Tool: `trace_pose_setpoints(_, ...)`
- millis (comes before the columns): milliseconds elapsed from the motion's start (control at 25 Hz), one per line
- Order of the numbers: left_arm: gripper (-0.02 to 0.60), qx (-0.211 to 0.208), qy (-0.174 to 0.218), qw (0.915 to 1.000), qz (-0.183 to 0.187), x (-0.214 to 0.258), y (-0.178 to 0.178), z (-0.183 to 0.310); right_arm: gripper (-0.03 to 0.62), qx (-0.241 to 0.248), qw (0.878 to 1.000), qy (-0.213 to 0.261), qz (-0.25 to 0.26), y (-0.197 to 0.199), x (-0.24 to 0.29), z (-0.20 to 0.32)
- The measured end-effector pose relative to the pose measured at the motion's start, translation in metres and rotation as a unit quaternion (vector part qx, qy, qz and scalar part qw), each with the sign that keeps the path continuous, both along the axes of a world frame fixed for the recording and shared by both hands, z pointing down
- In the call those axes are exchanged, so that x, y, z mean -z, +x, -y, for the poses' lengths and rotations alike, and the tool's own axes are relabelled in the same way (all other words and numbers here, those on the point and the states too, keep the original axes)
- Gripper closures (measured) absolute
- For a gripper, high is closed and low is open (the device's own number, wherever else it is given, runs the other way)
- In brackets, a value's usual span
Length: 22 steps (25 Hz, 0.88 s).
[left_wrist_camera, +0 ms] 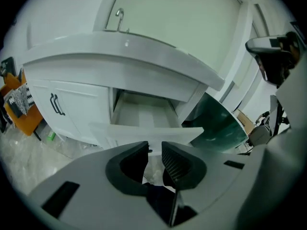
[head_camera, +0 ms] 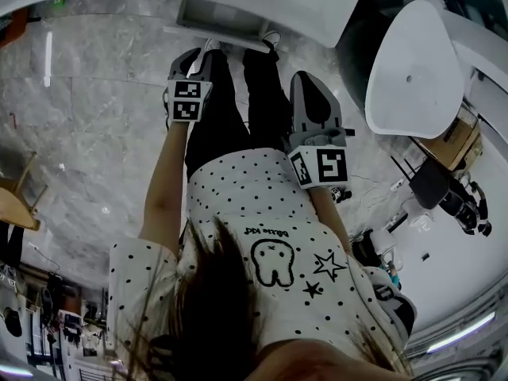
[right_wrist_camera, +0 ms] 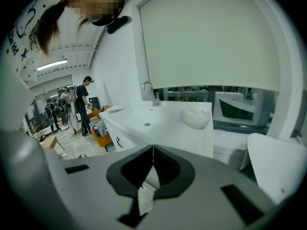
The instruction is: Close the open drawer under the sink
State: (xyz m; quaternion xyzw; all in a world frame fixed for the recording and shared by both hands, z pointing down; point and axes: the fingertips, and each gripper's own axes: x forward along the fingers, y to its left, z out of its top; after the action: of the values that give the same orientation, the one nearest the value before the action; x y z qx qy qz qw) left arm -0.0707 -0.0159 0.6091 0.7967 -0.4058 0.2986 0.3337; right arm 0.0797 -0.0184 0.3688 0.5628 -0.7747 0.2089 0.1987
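Under the sink desk [left_wrist_camera: 120,56] the drawer [left_wrist_camera: 141,116] stood pulled out. Its white front lay just beyond the left gripper [left_wrist_camera: 154,150], whose jaws were apart with nothing between them. Only that gripper's view looked into the drawer, and it also showed the black handles [left_wrist_camera: 56,104] on the cupboard doors beside it. The right gripper [right_wrist_camera: 153,150], its jaws closed tip to tip, saw the desk top instead: a tap [right_wrist_camera: 149,91], a pale bundle [right_wrist_camera: 194,117], and people [right_wrist_camera: 84,104] standing far behind. The head view alone caught both grippers held out above the person's legs [head_camera: 238,109], facing the drawer.
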Motion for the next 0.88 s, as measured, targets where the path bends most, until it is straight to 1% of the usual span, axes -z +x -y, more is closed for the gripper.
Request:
trace_pose_setpoints(80,0.494,-0.005,-0.005,0.9999,0.01,-0.021,0.0,0.001,0.58,0.002,1.0,-0.005,-0.001,-0.002,-0.005,0.002)
trace_pose_setpoints(320,0.483,-0.008,0.007,0.9996,0.024,-0.073,0.001,0.009,0.58,0.01,1.0,-0.017,-0.006,-0.005,-0.02,0.009)
trace_pose_setpoints(440,0.465,-0.025,0.0,0.9993,0.029,-0.095,0.009,0.008,0.58,0.011,1.0,-0.02,-0.01,0.0,-0.026,0.012)
trace_pose_setpoints(560,0.457,-0.03,-0.007,0.9993,0.021,-0.108,0.021,0.007,0.58,0.009,0.999,-0.031,-0.011,0.005,-0.032,0.012)
trace_pose_setpoints(760,0.44,-0.015,-0.004,0.9998,0.009,-0.124,0.034,0.014,0.58,0.014,0.998,-0.059,-0.009,0.005,-0.052,0.012)
trace_pose_setpoints(880,0.439,-0.001,-0.003,1.0,0.002,-0.135,0.036,0.019,0.58,0.018,0.997,-0.071,-0.006,-0.001,-0.067,0.012)
